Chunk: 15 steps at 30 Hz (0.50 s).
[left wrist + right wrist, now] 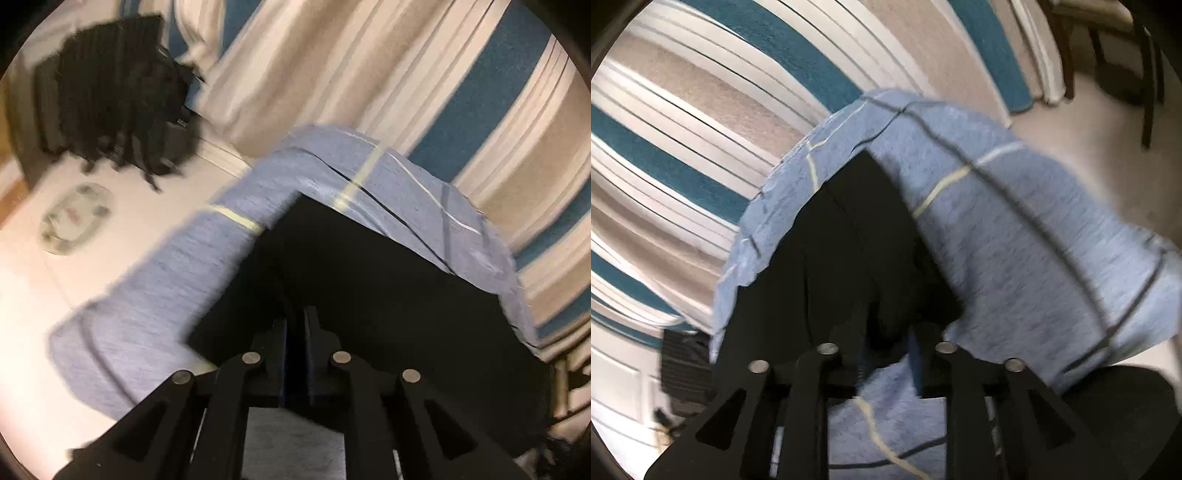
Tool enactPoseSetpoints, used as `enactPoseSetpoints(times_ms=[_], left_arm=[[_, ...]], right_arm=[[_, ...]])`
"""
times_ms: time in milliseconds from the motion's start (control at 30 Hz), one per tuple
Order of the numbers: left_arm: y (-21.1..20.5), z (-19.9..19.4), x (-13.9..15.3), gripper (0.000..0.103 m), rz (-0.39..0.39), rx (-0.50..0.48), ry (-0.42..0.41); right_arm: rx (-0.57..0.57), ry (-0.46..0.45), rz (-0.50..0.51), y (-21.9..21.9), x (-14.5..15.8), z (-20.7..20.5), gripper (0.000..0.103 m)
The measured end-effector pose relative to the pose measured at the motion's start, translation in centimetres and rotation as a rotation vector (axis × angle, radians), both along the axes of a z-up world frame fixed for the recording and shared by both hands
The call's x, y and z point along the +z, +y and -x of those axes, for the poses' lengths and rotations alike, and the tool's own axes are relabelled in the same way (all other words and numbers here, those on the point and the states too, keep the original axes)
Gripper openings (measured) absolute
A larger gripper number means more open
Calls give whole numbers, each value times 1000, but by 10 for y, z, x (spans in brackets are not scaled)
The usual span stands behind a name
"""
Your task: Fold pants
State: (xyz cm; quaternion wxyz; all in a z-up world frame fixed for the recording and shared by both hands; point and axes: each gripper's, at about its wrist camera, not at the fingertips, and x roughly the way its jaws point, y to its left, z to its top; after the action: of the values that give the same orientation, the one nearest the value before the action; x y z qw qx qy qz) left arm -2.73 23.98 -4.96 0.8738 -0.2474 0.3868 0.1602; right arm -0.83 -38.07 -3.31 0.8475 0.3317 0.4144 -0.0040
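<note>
The pants [369,266] are black, lying over a light blue checked cloth [159,295] on the floor. In the left wrist view my left gripper [295,325] is shut on an edge of the black pants, which spread away from the fingers. In the right wrist view my right gripper [886,332] is shut on another part of the black pants [842,243], with the blue cloth [1015,240] draped around and under them. Both views are blurred by motion.
A rug with teal, beige and white stripes [369,74] lies beyond the cloth, also in the right wrist view [701,110]. A black bag [110,92] sits at upper left. A dark chair's legs [1145,74] stand at upper right. A white door [617,387] shows at lower left.
</note>
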Motion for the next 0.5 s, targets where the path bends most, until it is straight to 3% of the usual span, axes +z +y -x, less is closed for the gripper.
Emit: enactPoseSetpoints(times_ms=[133, 200, 333, 500], left_arm=[[11, 12, 19, 12, -74, 76, -23], [3, 8, 32, 12, -84, 38, -62], [-46, -17, 50, 29, -87, -151, -142], [-125, -65, 46, 31, -117, -414, -135]], right_arm=[[-78, -40, 210, -5, 29, 12, 29], [-63, -82, 261, -1, 42, 10, 29], [94, -147, 317, 36, 52, -17, 29], [280, -115, 381, 85, 31, -72, 29]])
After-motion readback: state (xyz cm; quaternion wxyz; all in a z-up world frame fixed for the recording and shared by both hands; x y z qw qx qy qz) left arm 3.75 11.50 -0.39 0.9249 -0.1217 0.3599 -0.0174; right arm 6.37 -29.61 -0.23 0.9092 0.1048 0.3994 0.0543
